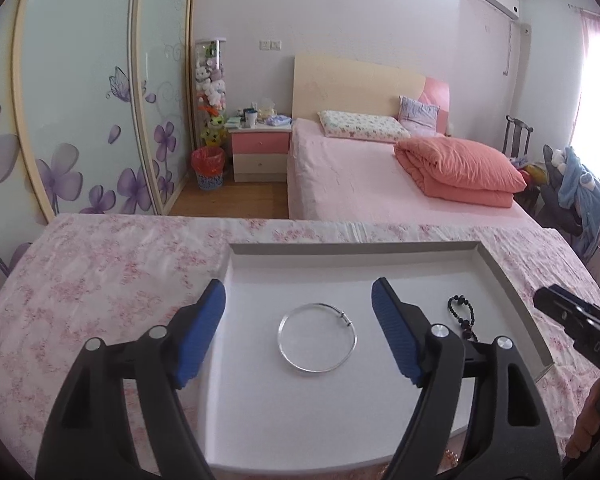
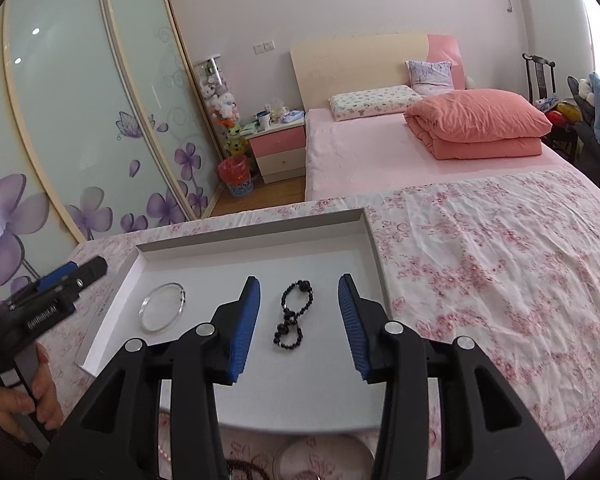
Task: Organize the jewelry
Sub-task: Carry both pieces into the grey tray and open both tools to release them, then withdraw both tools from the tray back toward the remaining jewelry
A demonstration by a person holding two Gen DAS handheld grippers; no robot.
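Note:
A shallow white tray (image 1: 508, 280) (image 2: 148, 250) lies on a pink floral cloth. A silver bangle (image 1: 317, 338) (image 2: 163, 307) rests flat in it, and a black bead bracelet (image 1: 462, 314) (image 2: 294, 314) lies in a figure-eight to its right. My left gripper (image 1: 298, 300) hovers over the bangle, jaws wide apart and nothing touching them. My right gripper (image 2: 299, 294) stands open above the bead bracelet, which lies on the tray floor between its blue pads (image 2: 244, 320) without touching them. Each gripper's tip shows at the edge of the other's view.
More beads and a clear bangle (image 2: 320, 458) lie on the cloth at the tray's near edge. The floral table cloth (image 2: 500, 264) stretches right of the tray. Behind it stand a pink bed (image 1: 380, 184), a nightstand (image 1: 260, 152) and sliding wardrobe doors (image 1: 80, 100).

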